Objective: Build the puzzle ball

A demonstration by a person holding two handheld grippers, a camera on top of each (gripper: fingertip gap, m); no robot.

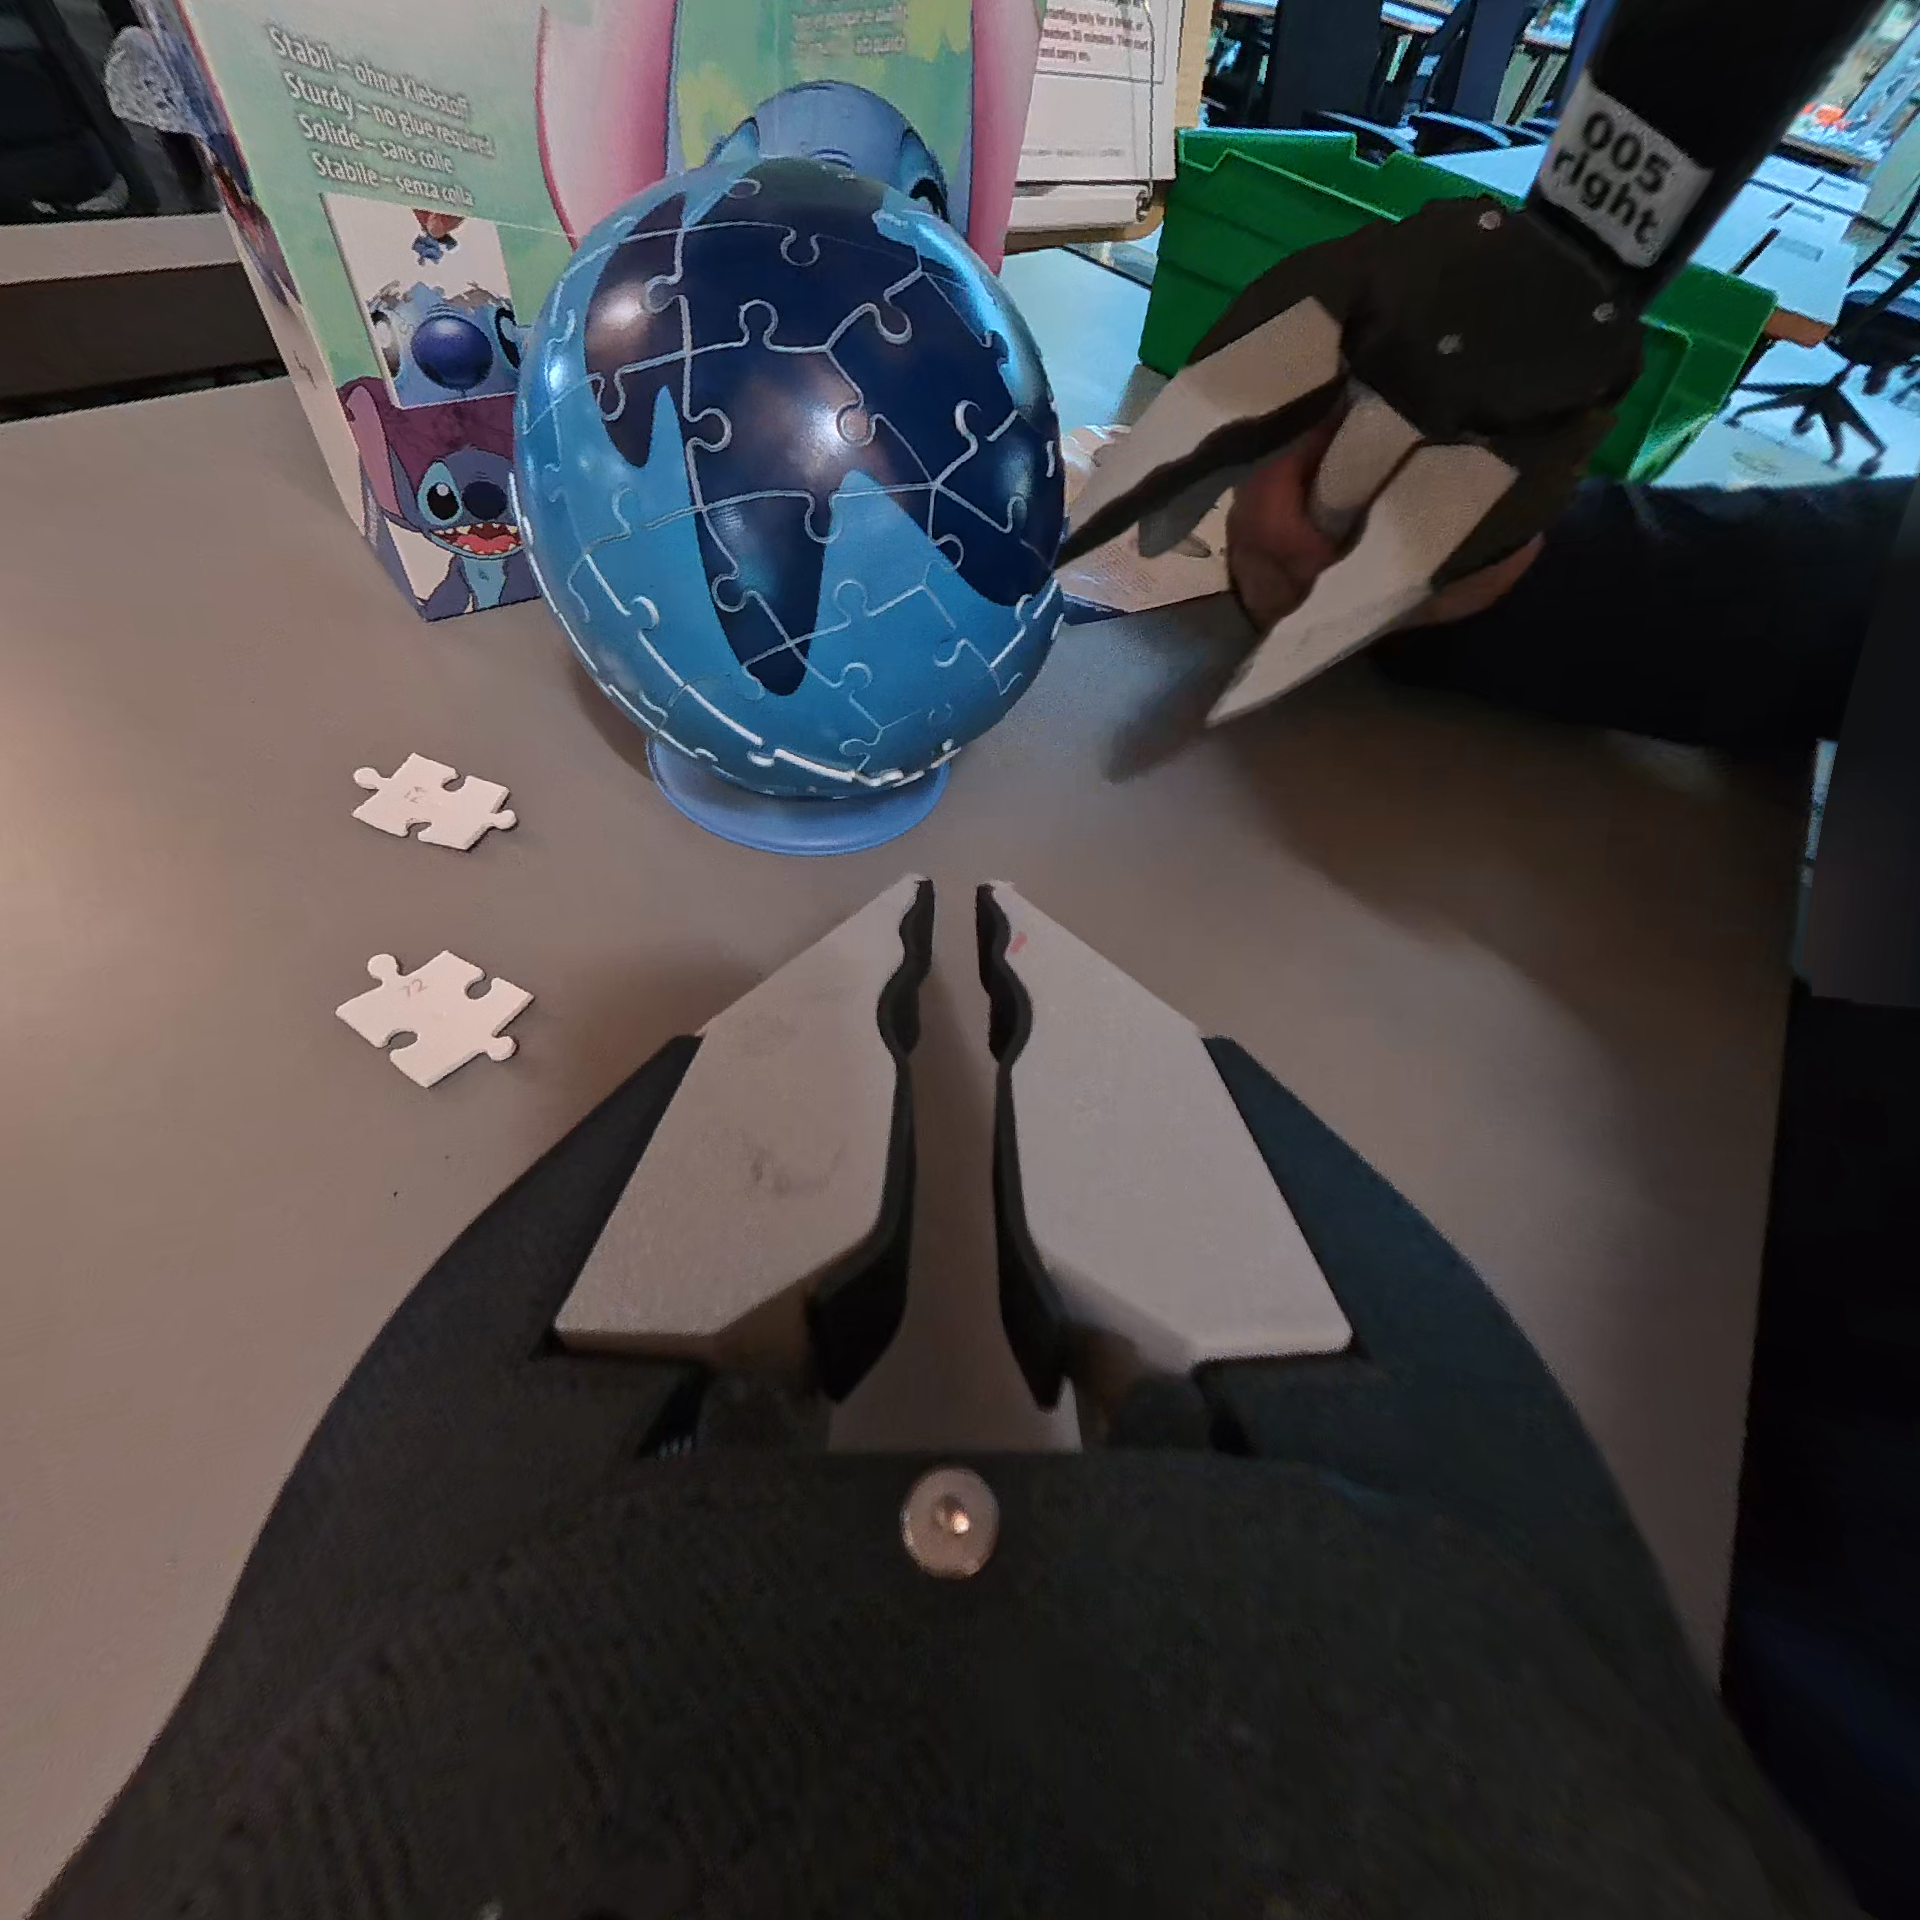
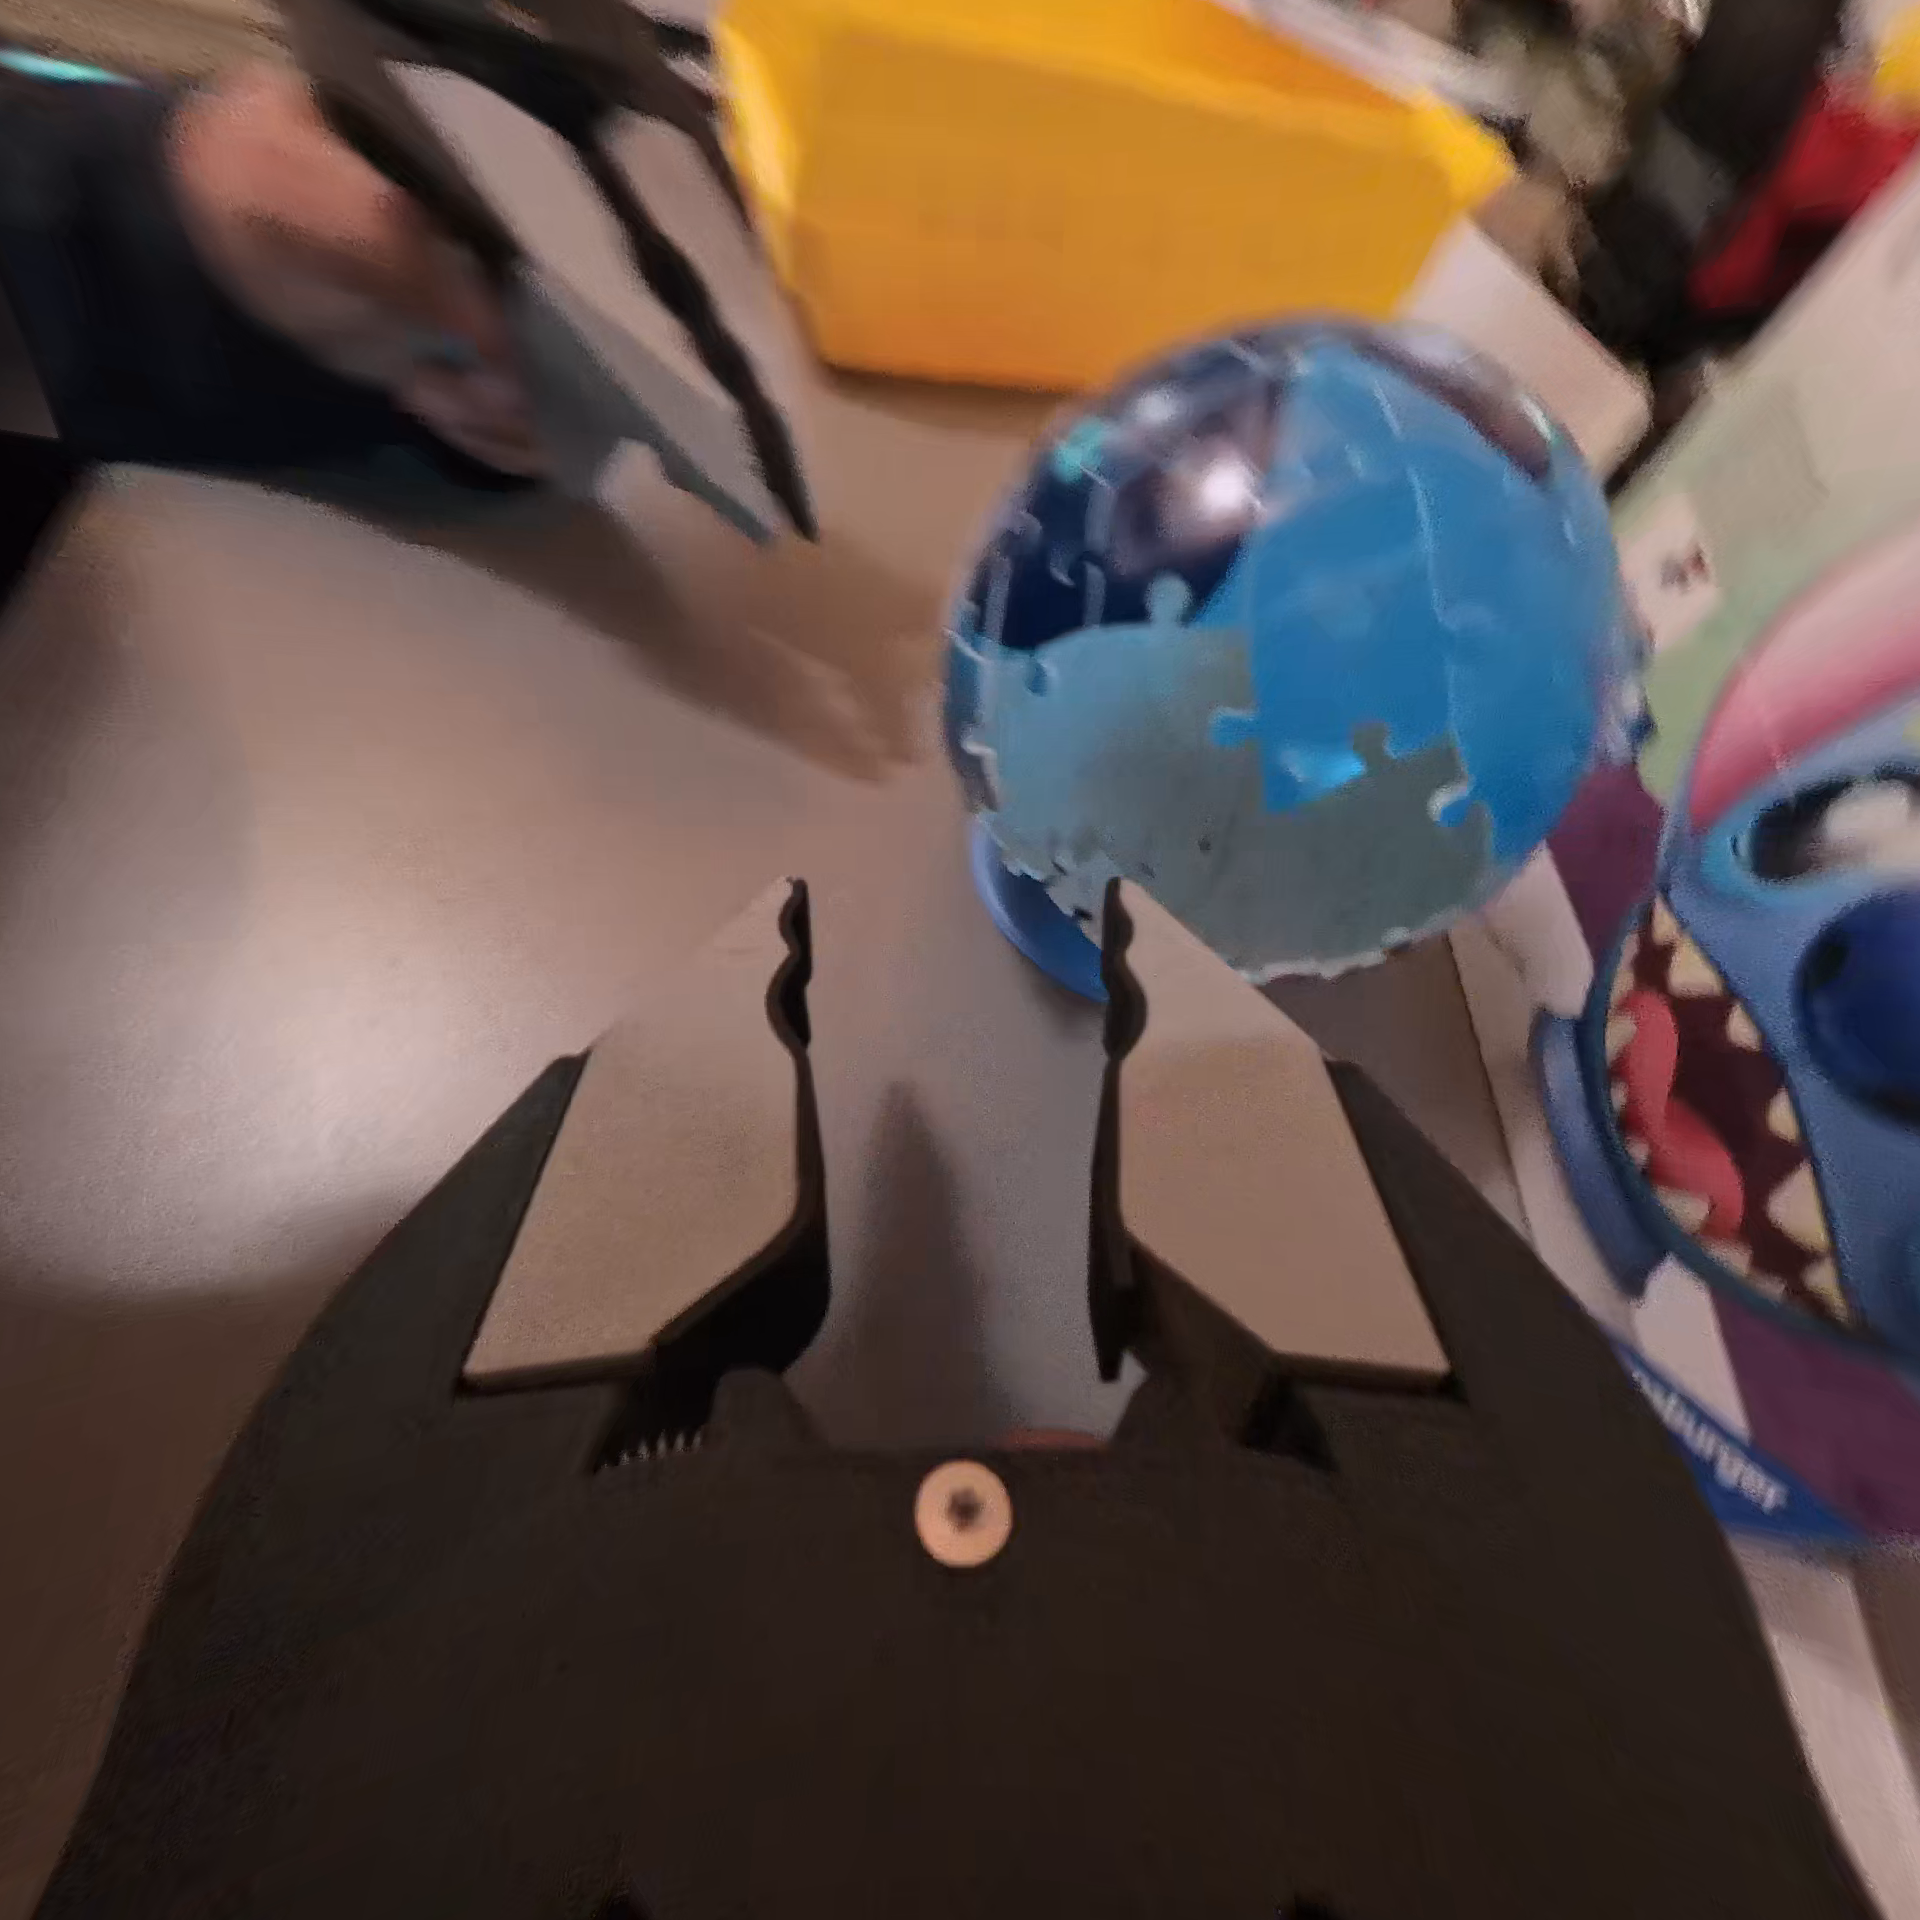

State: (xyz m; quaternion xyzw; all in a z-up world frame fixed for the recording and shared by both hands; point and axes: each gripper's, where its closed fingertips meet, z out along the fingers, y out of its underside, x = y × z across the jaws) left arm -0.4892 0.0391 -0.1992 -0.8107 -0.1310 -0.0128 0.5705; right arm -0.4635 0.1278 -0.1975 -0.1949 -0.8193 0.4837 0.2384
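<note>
Left wrist view: left gripper (image 1: 954,891) at 6 o'clock, its fingers (image 1: 800,1091) nearly pressed together with a thin gap, pinching nothing. The puzzle ball (image 1: 790,488) sits on a blue stand (image 1: 795,805) on the grey counter (image 1: 1351,935) at 12 o'clock, just beyond the fingertips and apart from them. Two loose white pieces (image 1: 434,802) lie at 10 o'clock. The right gripper (image 1: 1143,634) hangs at 2 o'clock, fingers spread, beside a green bin (image 1: 1247,270).

Right wrist view (blurred): right gripper (image 2: 956,896), fingers (image 2: 665,1143) spread and empty; the puzzle ball (image 2: 1288,686) lies at 1 o'clock, overlapping the right-hand fingertip; contact cannot be told.
</note>
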